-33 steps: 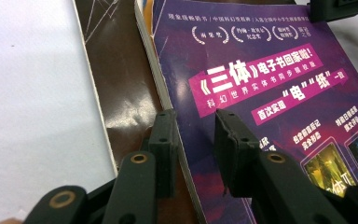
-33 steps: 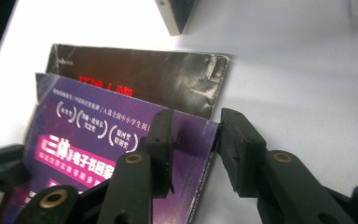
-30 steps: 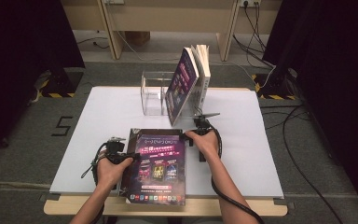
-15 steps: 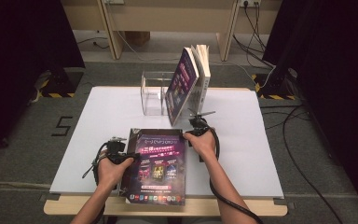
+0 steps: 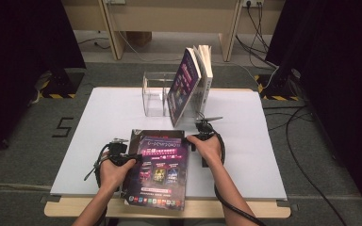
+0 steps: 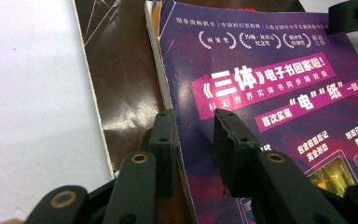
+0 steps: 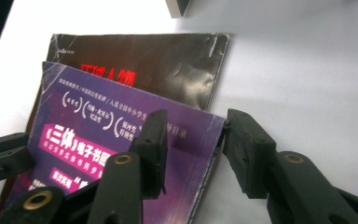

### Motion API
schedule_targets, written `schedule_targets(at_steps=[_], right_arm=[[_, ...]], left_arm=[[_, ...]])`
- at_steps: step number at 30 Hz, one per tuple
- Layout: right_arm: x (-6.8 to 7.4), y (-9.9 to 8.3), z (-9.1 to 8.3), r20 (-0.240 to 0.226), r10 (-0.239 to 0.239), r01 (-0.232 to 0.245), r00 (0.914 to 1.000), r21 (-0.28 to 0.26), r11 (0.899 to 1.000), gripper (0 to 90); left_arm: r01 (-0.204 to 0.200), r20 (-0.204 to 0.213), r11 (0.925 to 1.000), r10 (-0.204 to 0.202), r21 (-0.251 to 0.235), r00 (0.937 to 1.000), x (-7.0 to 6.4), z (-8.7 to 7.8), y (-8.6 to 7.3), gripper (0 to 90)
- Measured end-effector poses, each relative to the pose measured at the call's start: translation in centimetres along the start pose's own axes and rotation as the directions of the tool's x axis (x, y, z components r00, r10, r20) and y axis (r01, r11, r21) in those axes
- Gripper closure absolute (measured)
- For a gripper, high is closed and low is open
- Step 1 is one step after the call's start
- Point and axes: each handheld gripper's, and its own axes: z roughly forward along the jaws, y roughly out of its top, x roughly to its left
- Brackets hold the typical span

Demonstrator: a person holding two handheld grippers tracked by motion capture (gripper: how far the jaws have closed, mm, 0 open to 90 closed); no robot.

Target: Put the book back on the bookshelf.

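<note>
From the high view, a purple book (image 5: 162, 165) lies on a dark magazine (image 5: 156, 136) at the near edge of the white counter (image 5: 108, 117), between the two tools: the left hand-held gripper (image 5: 131, 160) sits at its left edge, the right hand-held gripper (image 5: 188, 141) at its far right corner. Beyond the right one, more books (image 5: 191, 84) lean in a clear stand (image 5: 153, 92).

In the left gripper view, the left hand-held gripper (image 6: 193, 123) stands part open, its jaws straddling the book's (image 6: 270, 93) spine edge, one over the magazine (image 6: 121, 84), one over the cover; no squeeze shows.

In the right gripper view, the right hand-held gripper (image 7: 193, 133) is also part open, jaws either side of the book's (image 7: 121, 154) corner, the outer jaw touching its edge, the magazine (image 7: 158, 60) just ahead.
</note>
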Motion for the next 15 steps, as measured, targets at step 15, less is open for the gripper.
schedule_targets(at_steps=[15], right_arm=[[0.17,0.09,-0.13,0.004,0.033,-0.033,0.9995,0.051,0.998,64.4]], left_arm=[[-0.001,-0.008,1.0000,0.001,0.006,1.0000,-0.11,0.01,0.09,69.1]])
